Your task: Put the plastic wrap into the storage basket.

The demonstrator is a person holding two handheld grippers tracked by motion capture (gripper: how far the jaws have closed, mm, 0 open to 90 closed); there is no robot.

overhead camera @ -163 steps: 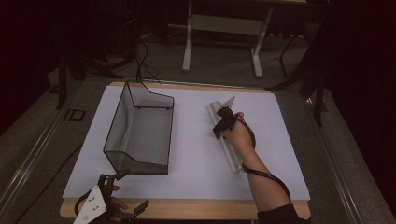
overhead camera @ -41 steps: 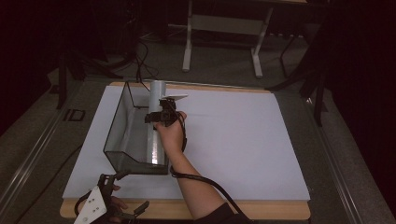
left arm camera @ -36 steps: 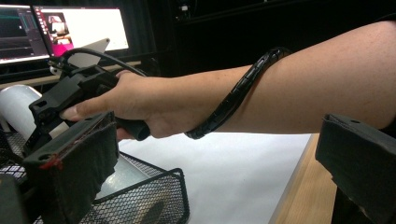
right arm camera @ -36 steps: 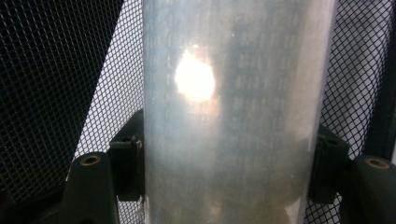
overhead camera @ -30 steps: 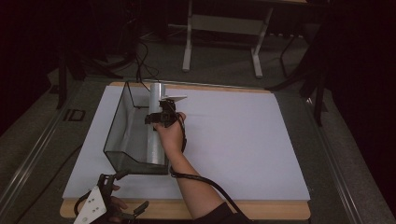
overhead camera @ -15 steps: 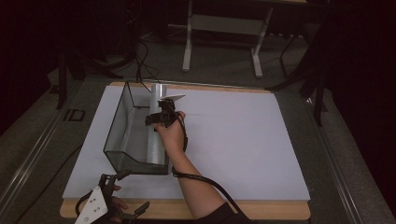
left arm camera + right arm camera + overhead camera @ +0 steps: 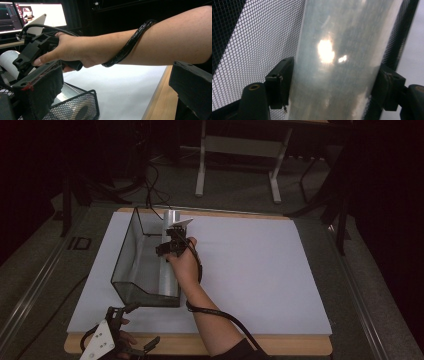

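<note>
One long, pale silvery roll with a glossy, filmy surface [image 7: 169, 270] lies lengthwise inside the single black wire-mesh basket [image 7: 127, 265] on the white-covered table [image 7: 250, 270], along the basket's right wall, its far end poking above the rim. The right gripper [image 7: 169, 246] is clamped on this roll, a black jaw pressed to each side of it in the right gripper view, where glare spots shine on the roll [image 7: 337, 62]. The left gripper [image 7: 112, 340] rests at the table's near wooden edge with its jaws spread apart.
</note>
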